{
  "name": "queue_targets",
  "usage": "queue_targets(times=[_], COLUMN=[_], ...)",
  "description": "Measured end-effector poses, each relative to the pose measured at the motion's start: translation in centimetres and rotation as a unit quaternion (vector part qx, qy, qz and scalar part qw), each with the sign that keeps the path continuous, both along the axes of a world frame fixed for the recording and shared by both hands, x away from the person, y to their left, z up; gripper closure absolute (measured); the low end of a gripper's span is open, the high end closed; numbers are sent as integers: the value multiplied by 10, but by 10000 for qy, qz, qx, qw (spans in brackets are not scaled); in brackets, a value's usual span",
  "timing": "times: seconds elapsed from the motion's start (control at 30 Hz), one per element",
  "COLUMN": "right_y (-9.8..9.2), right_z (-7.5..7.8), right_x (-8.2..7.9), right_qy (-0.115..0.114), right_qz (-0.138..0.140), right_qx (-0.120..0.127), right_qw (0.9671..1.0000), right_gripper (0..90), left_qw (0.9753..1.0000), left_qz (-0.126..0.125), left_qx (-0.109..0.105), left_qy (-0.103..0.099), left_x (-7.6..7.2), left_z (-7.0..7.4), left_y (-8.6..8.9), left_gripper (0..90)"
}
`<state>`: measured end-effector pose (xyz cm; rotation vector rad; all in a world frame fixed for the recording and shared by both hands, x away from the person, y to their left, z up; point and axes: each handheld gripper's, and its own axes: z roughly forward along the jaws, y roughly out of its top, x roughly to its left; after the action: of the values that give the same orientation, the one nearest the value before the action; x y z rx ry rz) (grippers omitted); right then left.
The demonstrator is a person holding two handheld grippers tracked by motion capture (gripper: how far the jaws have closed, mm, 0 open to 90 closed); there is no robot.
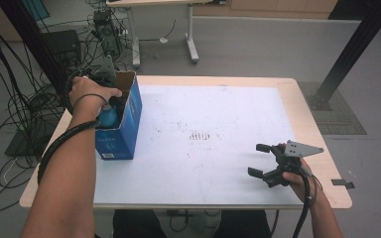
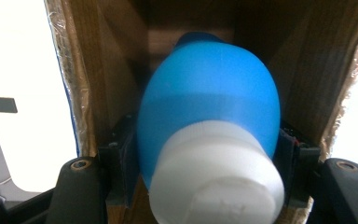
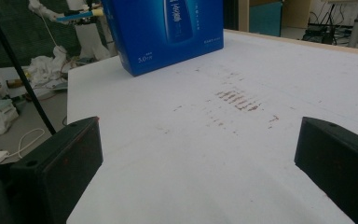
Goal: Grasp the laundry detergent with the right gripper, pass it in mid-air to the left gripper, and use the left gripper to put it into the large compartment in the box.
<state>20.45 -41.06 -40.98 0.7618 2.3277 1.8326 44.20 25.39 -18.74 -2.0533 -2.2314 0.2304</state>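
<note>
Right now the blue bottle [image 2: 209,98] sits between my left jaws, which are closed on its rounded body from both sides. In the left gripper view it fills the middle of the frame, its white cap [image 2: 216,175] at the bottom centre and nearest the camera, its blue end pointing away toward the top of the frame. So its long axis runs straight along my jaws and into the cardboard box [image 2: 98,70], whose brown inner walls rise on the left and right of the bottle. How far the bottle's far end reaches inside I cannot tell, since the back of the box is dark.

In the high view the bottle [image 1: 107,117] shows as a patch of blue at the left of the frame, at the open end of the blue box [image 1: 129,121], just under my left hand [image 1: 87,94]. The box lies on the white table [image 1: 218,124] near its left edge.

My right gripper [image 1: 260,159] is at the lower right of the high view, low over the table and well apart from the box. Its jaws stand wide open with nothing between them. In the right gripper view the white tabletop [image 3: 191,154] with some reddish marks [image 3: 237,100] lies between them, and the blue box [image 3: 168,32] stands at the top.
</note>
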Motion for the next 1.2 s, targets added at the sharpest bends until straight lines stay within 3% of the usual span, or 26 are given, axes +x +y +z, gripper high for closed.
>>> queue_targets(times=[0.57,1.2], right_y=[1,6], right_z=[4,15], right_x=[-2,-3], right_qy=[-58,-193], right_qz=[1,88], right_qx=[-3,10], right_qw=[10000,9998], right_gripper=[10,9], left_qw=[10000,9993], left_qz=[3,-149], left_qx=[-30,90], left_qy=[-20,-333], left_x=[-2,-19], left_z=[21,65], left_y=[-4,-12], left_gripper=[343,305])
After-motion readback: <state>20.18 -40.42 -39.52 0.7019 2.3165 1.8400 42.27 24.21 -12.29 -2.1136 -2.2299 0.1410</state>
